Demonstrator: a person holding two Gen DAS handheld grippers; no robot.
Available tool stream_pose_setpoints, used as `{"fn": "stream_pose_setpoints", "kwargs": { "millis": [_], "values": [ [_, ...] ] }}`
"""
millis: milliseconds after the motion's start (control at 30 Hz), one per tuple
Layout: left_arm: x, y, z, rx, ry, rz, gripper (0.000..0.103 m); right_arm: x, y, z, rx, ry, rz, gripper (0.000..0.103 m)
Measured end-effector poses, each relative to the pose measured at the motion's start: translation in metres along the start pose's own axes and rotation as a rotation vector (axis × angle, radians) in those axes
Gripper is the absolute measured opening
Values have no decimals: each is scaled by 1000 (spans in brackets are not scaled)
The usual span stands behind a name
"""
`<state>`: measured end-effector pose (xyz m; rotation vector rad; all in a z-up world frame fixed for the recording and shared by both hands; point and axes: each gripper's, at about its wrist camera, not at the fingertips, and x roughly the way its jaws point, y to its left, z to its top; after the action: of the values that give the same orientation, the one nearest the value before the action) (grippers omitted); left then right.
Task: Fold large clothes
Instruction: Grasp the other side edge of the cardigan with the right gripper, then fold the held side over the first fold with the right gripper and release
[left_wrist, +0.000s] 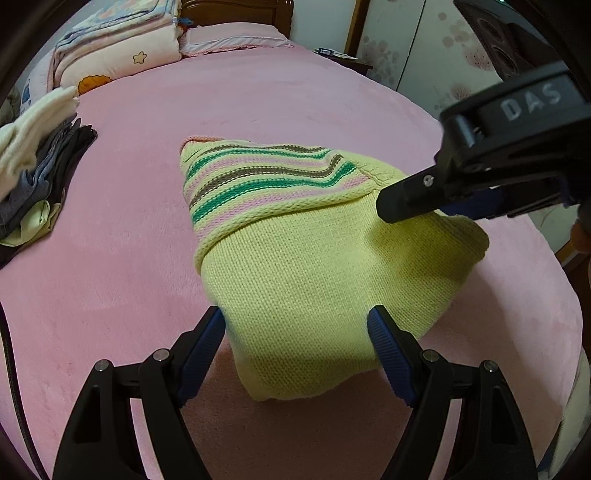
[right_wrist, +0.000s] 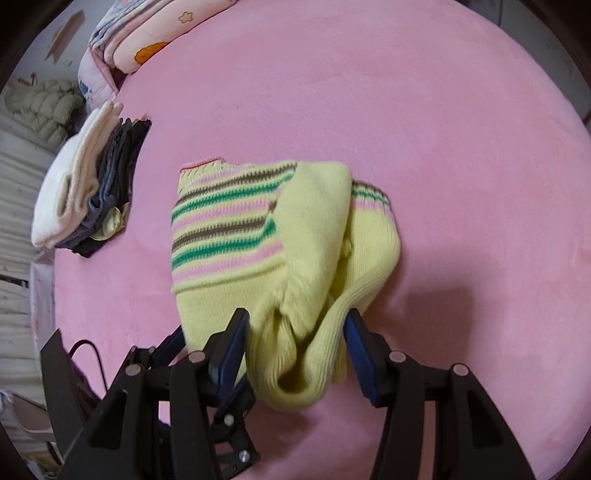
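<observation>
A yellow knit sweater (left_wrist: 306, 266) with green, pink and brown stripes lies folded on the pink bed (left_wrist: 129, 266). My left gripper (left_wrist: 295, 328) is open, its jaws on either side of the sweater's near yellow edge. My right gripper (right_wrist: 295, 332) is open around a bunched yellow sleeve and hem at the sweater (right_wrist: 295, 236)'s near right side; the knit fills the gap between the jaws. The right gripper also shows in the left wrist view (left_wrist: 417, 199), low over the sweater's right edge. The left gripper shows under it in the right wrist view (right_wrist: 207, 369).
A stack of folded clothes (left_wrist: 33, 177), white on top of dark ones, sits at the bed's left edge (right_wrist: 85, 195). Folded quilts (left_wrist: 118, 51) and a pillow lie at the headboard. A cabinet stands to the right of the bed.
</observation>
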<state>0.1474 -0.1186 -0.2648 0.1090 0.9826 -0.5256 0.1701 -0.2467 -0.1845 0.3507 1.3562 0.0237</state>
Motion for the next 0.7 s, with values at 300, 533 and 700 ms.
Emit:
{"fn": "stream_pose_setpoints", "kwargs": {
  "millis": [300, 533, 700],
  "values": [
    [-14, 53, 2, -229, -46, -132, 48, -16, -16, -12, 7, -120, 238, 26],
    [-10, 68, -5, -274, -48, -184, 41, 8, -78, -44, 169, -263, 465, 26],
    [5, 64, -6, -230, -22, -167, 48, 42, -107, -70, 262, -261, 433, 42]
  ]
}}
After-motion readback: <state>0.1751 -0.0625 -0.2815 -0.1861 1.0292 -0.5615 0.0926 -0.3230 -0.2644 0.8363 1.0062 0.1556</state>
